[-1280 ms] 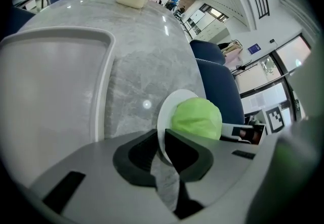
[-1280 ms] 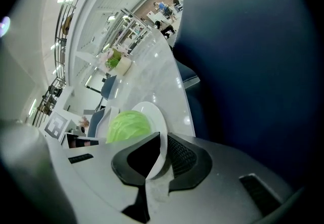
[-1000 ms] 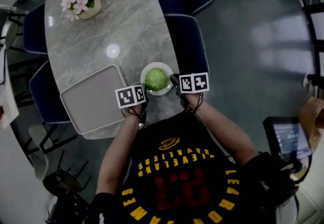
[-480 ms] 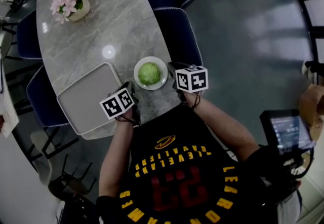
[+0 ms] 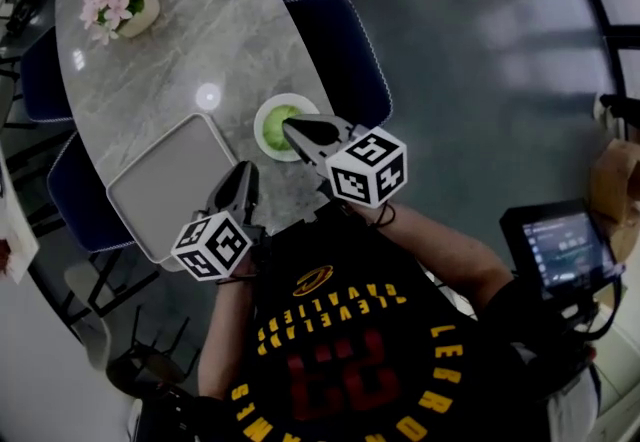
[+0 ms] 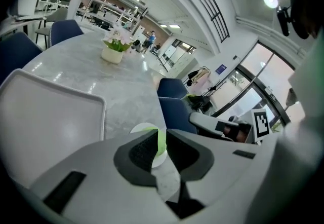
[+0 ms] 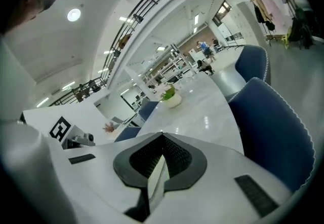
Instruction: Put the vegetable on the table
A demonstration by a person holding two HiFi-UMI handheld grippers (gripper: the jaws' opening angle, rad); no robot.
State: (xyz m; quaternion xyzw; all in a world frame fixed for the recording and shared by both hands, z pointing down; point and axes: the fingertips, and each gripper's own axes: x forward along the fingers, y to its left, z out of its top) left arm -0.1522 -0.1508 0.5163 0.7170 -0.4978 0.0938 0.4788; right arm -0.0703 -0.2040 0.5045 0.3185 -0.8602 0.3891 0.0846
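On the table (image 5: 230,40) sit one cabbage (image 5: 276,118), one plate (image 5: 259,127), one tray (image 5: 165,185).

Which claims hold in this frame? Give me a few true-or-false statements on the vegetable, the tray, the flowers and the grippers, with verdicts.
1. The green vegetable sits in a white bowl on the table. True.
2. The bowl stands on the grey tray. False: it stands on the table beside the tray.
3. A flower pot stands at the table's far end. True.
4. The right hand-held gripper grips the vegetable. False: its jaws hold nothing.
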